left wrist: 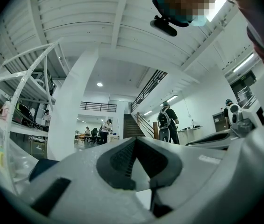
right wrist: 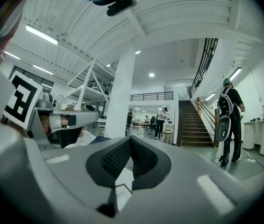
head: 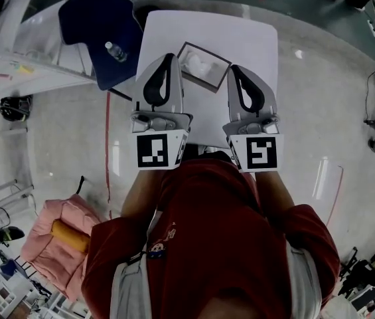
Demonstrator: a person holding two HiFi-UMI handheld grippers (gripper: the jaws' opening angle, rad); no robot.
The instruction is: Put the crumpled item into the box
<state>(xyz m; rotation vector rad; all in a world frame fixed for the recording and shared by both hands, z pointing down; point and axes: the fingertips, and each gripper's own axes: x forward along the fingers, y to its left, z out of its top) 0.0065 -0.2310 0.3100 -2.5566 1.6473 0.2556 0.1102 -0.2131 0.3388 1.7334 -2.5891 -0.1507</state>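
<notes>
Crumpled item (head: 197,62) in box (head: 208,52) on table (head: 243,37)

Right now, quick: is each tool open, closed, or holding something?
Left tool: closed, holding nothing.
Right tool: closed, holding nothing.

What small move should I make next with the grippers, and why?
Probably none beyond easing both back: the crumpled white item already seems to lie inside the box on the table, and the left gripper and right gripper are shut and empty.
</notes>
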